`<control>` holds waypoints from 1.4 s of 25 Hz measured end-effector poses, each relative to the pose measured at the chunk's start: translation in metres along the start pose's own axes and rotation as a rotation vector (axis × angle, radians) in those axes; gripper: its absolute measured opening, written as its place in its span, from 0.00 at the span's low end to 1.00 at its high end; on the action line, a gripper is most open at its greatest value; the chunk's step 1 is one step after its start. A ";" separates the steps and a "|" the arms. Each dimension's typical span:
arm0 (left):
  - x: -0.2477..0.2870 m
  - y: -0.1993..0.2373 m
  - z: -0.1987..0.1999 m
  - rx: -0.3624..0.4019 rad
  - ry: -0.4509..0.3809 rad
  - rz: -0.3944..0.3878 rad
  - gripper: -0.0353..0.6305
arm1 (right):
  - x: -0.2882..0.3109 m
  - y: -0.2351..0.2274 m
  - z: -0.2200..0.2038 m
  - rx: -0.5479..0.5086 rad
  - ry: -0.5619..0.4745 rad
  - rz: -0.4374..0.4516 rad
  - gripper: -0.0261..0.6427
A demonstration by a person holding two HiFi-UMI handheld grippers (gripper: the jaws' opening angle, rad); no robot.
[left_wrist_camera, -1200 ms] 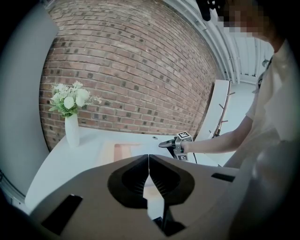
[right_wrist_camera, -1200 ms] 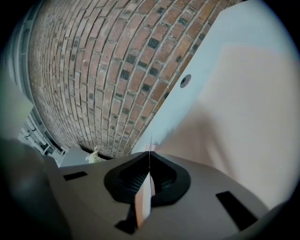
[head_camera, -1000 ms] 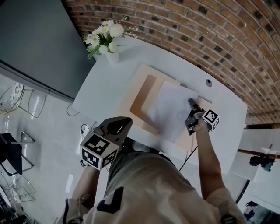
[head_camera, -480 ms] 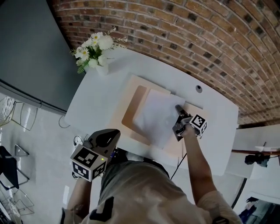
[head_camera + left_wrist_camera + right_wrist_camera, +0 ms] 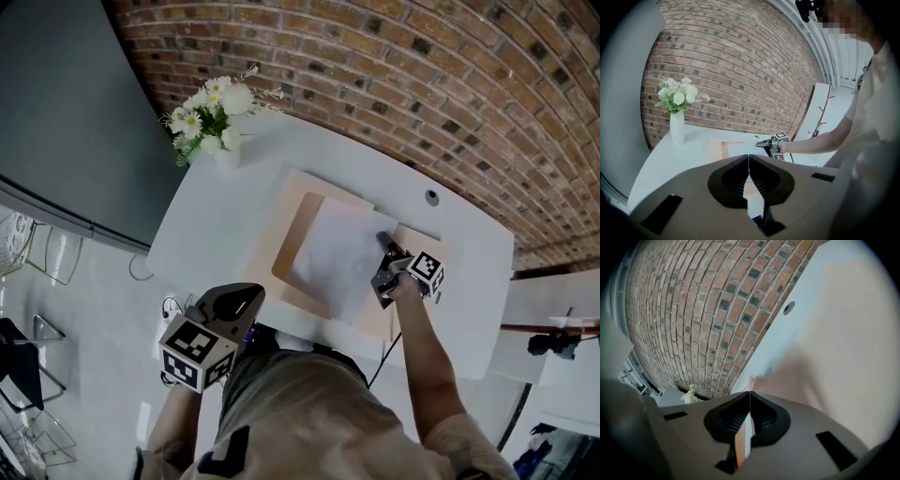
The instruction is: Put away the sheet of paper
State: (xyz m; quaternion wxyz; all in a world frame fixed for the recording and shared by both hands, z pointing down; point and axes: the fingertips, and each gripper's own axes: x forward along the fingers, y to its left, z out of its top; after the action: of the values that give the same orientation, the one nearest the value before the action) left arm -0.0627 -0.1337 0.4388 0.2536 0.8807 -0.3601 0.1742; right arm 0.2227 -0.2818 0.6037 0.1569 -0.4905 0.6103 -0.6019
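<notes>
A white sheet of paper (image 5: 339,253) lies on an open beige folder (image 5: 302,192) in the middle of the white table (image 5: 211,220). My right gripper (image 5: 382,244) is at the sheet's right edge and shut on it. In the right gripper view the thin sheet runs edge-on between the closed jaws of the right gripper (image 5: 749,401). My left gripper (image 5: 246,298) hangs off the table's near-left edge, shut with nothing in it. In the left gripper view, the left gripper (image 5: 749,164) faces the table and the right gripper (image 5: 762,143).
A white vase of flowers (image 5: 214,122) stands at the table's far-left corner. A round cable hole (image 5: 431,198) sits behind the folder. A brick wall (image 5: 422,84) runs behind the table. A dark panel (image 5: 66,103) is to the left.
The right gripper keeps its hold on the sheet, which has slid slightly left over the folder. The left gripper stays off the table's edge, still shut.
</notes>
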 end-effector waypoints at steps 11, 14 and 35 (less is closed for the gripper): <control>-0.004 0.015 -0.004 -0.006 0.014 -0.014 0.08 | 0.022 0.008 -0.012 -0.005 0.017 -0.003 0.07; -0.004 0.018 -0.004 -0.008 0.020 -0.018 0.08 | 0.028 0.009 -0.017 -0.008 0.028 -0.004 0.07; -0.008 0.024 -0.012 -0.017 0.041 -0.036 0.08 | 0.053 0.018 -0.033 -0.006 0.044 0.008 0.07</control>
State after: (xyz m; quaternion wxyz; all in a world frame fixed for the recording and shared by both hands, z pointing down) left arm -0.0869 -0.1371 0.4520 0.2713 0.8811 -0.3406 0.1845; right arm 0.1648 -0.3076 0.6165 0.1447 -0.4751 0.6173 -0.6102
